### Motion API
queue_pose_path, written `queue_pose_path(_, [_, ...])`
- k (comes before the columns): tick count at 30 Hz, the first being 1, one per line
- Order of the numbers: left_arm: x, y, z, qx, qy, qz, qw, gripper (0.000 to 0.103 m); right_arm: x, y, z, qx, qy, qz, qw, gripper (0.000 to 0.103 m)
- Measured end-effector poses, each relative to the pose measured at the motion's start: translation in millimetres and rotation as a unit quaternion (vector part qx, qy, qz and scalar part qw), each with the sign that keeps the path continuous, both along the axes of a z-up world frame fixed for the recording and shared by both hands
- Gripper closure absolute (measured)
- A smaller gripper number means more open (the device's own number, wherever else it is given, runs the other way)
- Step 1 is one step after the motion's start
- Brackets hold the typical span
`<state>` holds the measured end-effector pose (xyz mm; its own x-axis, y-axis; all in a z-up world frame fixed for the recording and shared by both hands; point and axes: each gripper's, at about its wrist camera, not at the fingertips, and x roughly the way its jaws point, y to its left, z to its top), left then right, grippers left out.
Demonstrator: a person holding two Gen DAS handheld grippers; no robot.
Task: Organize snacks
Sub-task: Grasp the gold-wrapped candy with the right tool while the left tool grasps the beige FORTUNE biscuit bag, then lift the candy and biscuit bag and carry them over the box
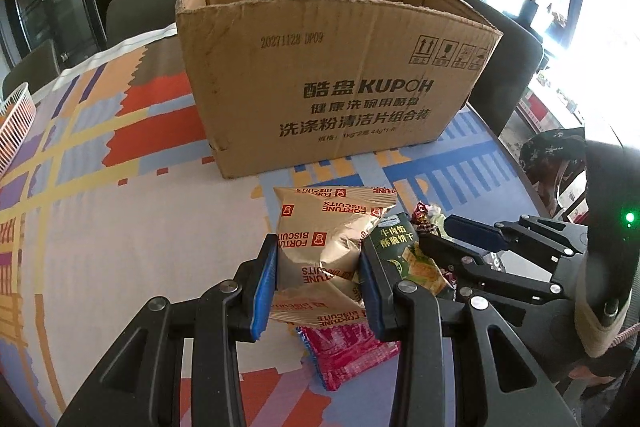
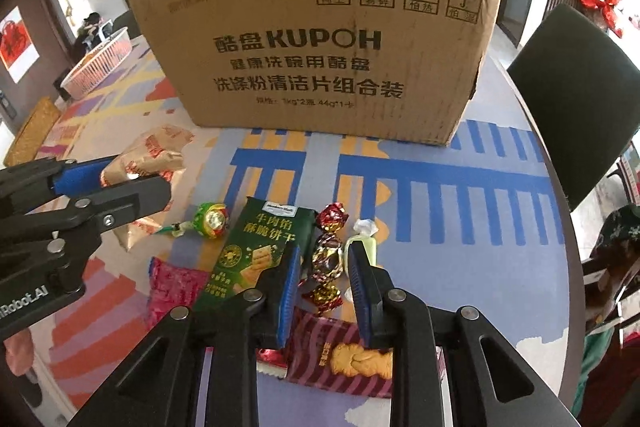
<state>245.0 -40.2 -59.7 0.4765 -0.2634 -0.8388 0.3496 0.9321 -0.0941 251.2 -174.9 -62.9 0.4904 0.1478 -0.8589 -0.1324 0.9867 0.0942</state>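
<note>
Our left gripper point(image 1: 318, 281) clamps the gold biscuit bag point(image 1: 324, 247); our right gripper point(image 2: 324, 287) stands open around foil candies point(image 2: 326, 259), the cardboard box point(image 2: 312, 43) at twelve o'clock.

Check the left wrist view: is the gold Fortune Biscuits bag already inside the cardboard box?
No. The gold Fortune Biscuits bag sits between the left gripper pads, in front of the cardboard box, on the table.
</note>
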Motion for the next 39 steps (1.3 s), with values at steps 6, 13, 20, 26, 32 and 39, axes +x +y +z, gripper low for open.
queue_pose_path(6, [0.8, 0.7, -3.1, -0.002, 0.005, 0.002, 1.0, 0.065, 7.1, 0.9, -5.7, -0.005, 0.009, -0.007, 1.0, 0.079])
queue_pose_path(13, [-0.5, -1.1, -3.1, -0.006, 0.006, 0.001, 1.0, 0.065, 6.7, 2.2, -7.0, -0.006, 0.013, 0.002, 1.0, 0.085])
queue_pose_path(20, [-3.3, 0.6, 4.8, -0.009, -0.002, 0.005, 0.9999, 0.065, -0.2, -3.4, 5.2, 0.003, -0.008, -0.013, 1.0, 0.086])
queue_pose_path(26, [-4.5, 0.8, 25.3, -0.017, -0.024, 0.009, 0.9995, 0.065, -10.8, -4.4, 36.7, 0.018, -0.042, -0.015, 0.999, 0.086])
queue_pose_path(32, [0.3, 2.9, 57.8, -0.029, -0.055, 0.013, 0.998, 0.065, -12.0, -3.3, 77.6, 0.024, -0.09, -0.012, 0.996, 0.086])
queue_pose_path(39, [15.7, 5.8, 101.2, -0.033, -0.098, 0.021, 0.9944, 0.065, 1.7, 1.2, 123.6, 0.025, -0.14, -0.006, 0.99, 0.086])
